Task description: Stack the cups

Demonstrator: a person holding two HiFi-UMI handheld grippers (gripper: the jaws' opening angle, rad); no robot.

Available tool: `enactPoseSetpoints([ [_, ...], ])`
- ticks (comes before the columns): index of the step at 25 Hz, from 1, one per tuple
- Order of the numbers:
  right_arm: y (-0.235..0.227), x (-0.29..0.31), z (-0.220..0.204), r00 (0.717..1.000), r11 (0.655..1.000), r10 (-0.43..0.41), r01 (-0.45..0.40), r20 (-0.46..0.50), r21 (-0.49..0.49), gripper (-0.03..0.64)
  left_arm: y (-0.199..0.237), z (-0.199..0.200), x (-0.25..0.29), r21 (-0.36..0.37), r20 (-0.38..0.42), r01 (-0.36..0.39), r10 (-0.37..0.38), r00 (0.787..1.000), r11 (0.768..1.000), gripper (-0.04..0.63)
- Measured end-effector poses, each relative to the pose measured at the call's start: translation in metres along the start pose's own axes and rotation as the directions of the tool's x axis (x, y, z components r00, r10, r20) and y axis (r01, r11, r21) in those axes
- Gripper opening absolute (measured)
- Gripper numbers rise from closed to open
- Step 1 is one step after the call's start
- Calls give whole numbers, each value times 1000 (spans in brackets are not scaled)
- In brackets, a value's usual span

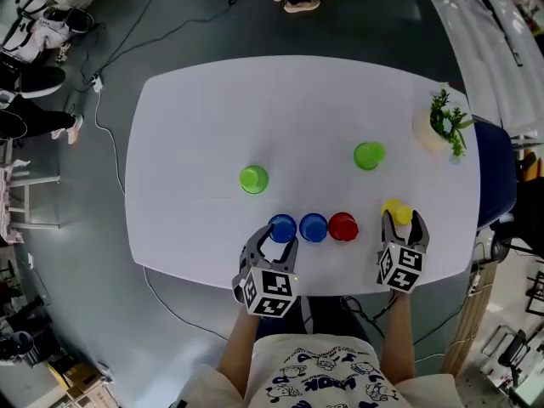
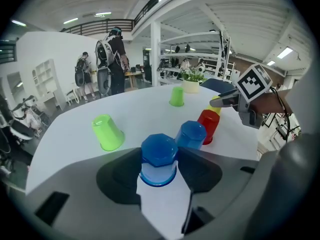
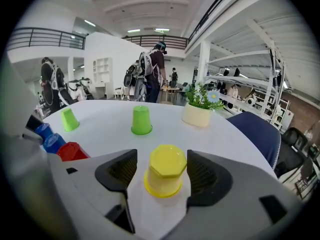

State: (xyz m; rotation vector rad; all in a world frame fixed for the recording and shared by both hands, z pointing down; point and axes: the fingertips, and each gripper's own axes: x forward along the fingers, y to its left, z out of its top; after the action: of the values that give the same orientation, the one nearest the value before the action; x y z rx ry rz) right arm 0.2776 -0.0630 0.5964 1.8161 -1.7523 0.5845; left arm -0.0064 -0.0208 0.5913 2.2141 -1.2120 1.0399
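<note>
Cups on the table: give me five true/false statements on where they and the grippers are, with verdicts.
1. The yellow cup stands between the fingers of the right gripper. True.
2. One cup is already stacked on another. False: every cup stands alone, upside down on the table.
3. The left gripper reaches around a red cup. False: it is around a blue cup.
4. The red cup sits beside the second blue cup. True.
5. There are three green cups. False: there are two green cups.
</note>
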Motion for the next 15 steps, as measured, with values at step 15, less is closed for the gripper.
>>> enactPoseSetpoints([
  [15,11,-26,27,993,997,61,-55,104,-55,249,-4,-12,9,-17,-6,-15,15,1000,1000,238],
])
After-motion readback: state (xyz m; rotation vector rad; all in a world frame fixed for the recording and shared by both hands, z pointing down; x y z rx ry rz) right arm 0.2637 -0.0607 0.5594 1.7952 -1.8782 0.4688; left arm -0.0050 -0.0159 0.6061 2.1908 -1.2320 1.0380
